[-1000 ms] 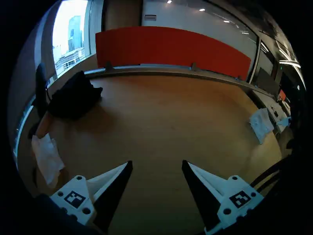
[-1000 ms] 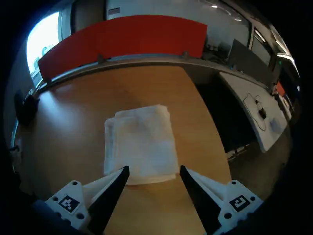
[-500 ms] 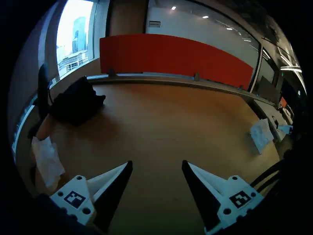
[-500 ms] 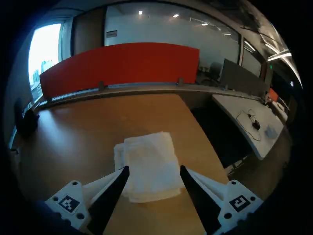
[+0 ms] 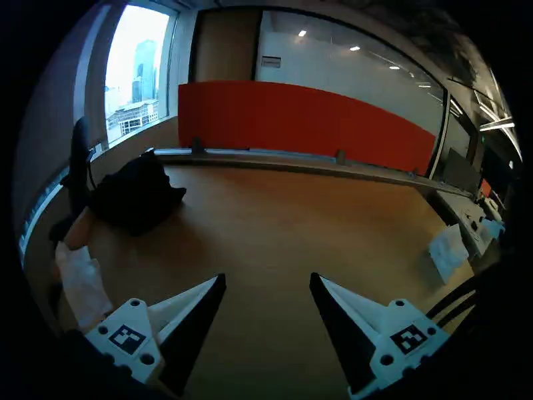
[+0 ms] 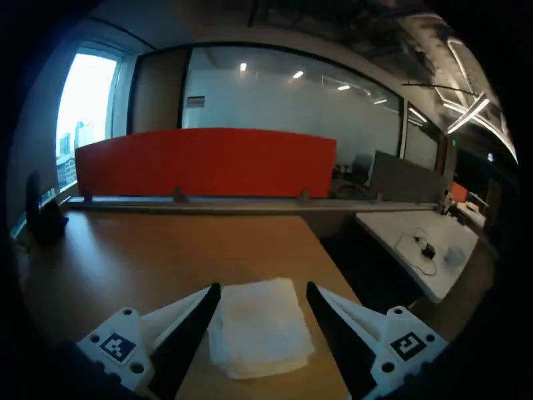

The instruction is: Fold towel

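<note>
Neatly folded towel before right claw, black bag beyond left claw

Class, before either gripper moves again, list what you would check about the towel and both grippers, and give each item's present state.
1. Towel folded into a compact rectangle on the table: ok.
2. Towel wholly on the table, though near its edge: ok.
3. Right gripper open, not clamping the towel: ok.
4. Left gripper open, holding nothing: ok.
5. Layer edges flush: cannot tell from this low angle.
6. Black bag well away from left gripper: ok.
</note>
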Action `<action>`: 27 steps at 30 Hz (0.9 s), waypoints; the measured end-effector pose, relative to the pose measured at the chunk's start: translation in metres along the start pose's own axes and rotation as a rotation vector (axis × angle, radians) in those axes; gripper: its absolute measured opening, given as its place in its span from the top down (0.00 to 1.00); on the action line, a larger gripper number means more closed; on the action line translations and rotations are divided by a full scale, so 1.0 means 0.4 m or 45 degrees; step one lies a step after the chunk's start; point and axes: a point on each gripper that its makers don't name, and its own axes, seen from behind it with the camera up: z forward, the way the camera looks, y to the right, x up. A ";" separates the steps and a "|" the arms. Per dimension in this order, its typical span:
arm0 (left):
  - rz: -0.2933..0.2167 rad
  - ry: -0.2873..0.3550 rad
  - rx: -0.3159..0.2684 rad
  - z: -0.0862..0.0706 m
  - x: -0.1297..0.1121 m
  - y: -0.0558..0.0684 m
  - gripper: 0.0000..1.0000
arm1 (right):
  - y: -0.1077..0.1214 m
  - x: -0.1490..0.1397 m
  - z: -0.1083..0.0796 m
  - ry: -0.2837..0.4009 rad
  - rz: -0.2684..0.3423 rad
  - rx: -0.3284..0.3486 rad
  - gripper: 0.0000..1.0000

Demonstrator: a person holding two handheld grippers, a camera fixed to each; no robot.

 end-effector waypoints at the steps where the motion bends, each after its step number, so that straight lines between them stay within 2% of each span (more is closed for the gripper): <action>1: -0.005 0.012 0.002 0.001 0.007 -0.001 0.06 | -0.007 0.006 -0.003 0.012 0.004 0.005 0.00; 11: -0.030 0.119 -0.001 0.006 0.070 -0.006 0.07 | -0.041 0.057 -0.011 0.103 0.081 0.028 0.00; 20: -0.021 0.202 -0.018 0.001 0.125 -0.003 0.07 | -0.099 0.104 -0.020 0.155 0.025 0.055 0.00; 27: -0.027 0.285 -0.037 -0.007 0.179 -0.003 0.06 | -0.190 0.144 -0.030 0.190 -0.003 0.118 0.00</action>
